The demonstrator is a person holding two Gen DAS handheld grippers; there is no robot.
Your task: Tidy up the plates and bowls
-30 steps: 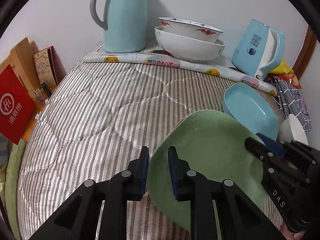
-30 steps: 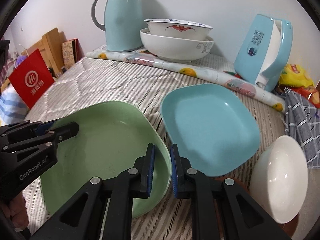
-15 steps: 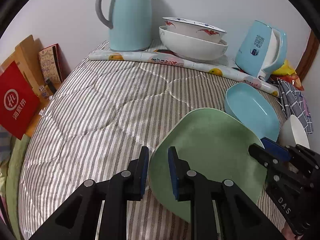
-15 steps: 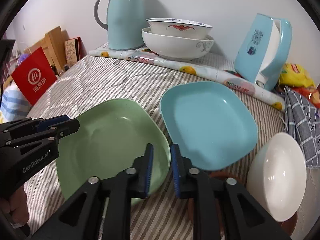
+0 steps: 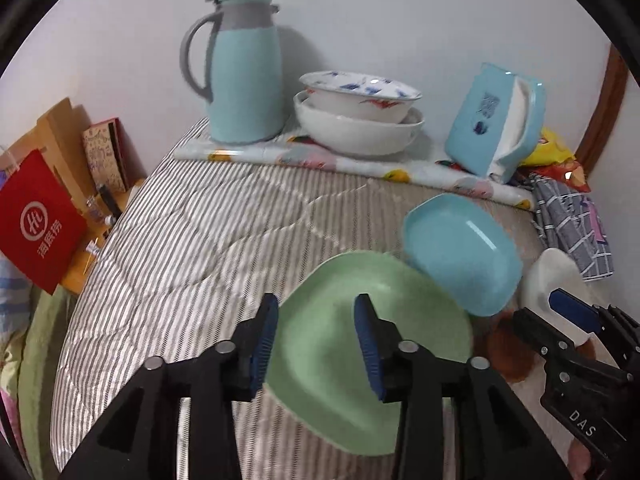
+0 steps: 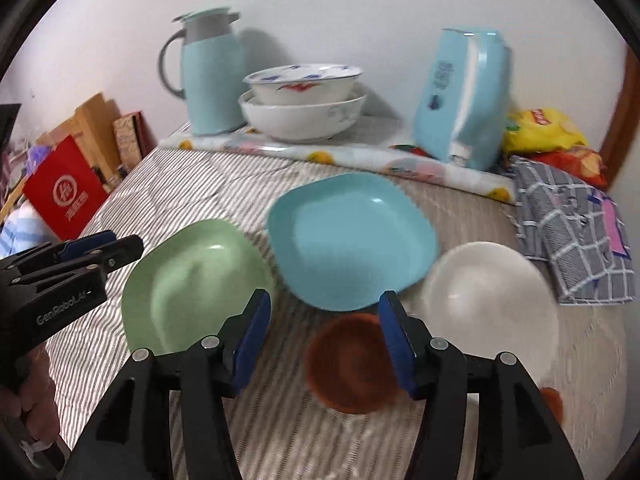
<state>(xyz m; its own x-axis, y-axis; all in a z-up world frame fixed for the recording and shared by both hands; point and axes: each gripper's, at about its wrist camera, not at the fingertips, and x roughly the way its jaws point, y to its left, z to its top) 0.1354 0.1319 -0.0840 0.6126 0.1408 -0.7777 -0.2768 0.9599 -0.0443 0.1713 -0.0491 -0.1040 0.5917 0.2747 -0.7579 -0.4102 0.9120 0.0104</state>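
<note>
Jaws wide apart on both, nothing held: left gripper (image 5: 316,340) hangs over the green plate (image 5: 340,360), right gripper (image 6: 324,338) over the brown dish (image 6: 350,364). Blue plate (image 6: 352,240) just past the right jaws, white bowl (image 6: 492,304) to their right. Stacked bowls (image 6: 302,104) and kettle (image 6: 208,72) far ahead at the wall
</note>
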